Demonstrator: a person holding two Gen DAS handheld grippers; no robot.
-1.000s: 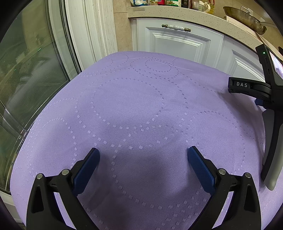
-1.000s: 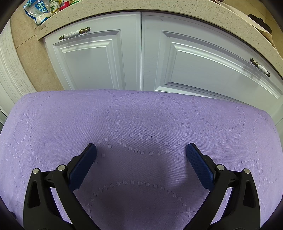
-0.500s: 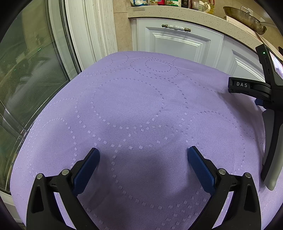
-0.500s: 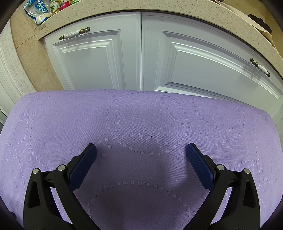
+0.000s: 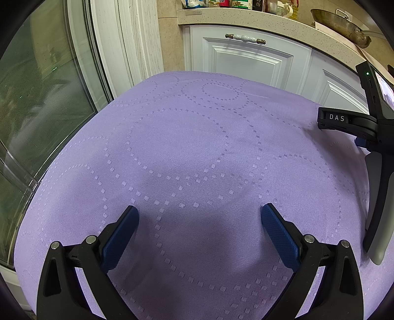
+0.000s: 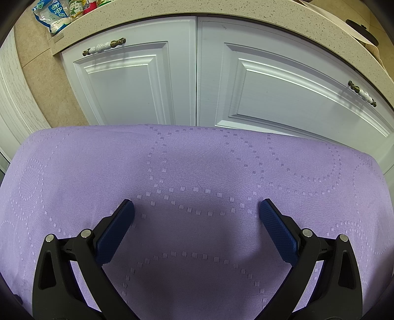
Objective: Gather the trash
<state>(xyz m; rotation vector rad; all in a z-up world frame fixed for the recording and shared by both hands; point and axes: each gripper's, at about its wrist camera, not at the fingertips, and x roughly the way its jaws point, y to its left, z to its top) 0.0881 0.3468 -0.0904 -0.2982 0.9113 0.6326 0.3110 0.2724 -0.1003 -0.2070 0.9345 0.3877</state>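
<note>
Here, the left gripper (image 5: 199, 214) has its jaws spread wide with nothing between the blue pads, which hover over a lilac tablecloth (image 5: 197, 147) stitched with dotted rings. The right gripper (image 6: 197, 209) stands likewise wide open and empty above the same cloth. In the left wrist view the body of the right gripper shows at about three o'clock, a black bar lettered DAS with a grey handle below it, near the cloth's right edge. No trash can be made out in either view; the cloth between and beyond both pairs of pads shows only its pattern and the grippers' shadows. Beyond the table, at twelve o'clock, are white cabinet doors (image 6: 283, 81) with marbled handles under a speckled countertop (image 6: 221, 7). At eleven o'clock on that counter sit packets (image 6: 53, 16); at one o'clock in the left view lies a metal pan (image 5: 339, 24). A glass door (image 5: 41, 98) fills nine o'clock.
</note>
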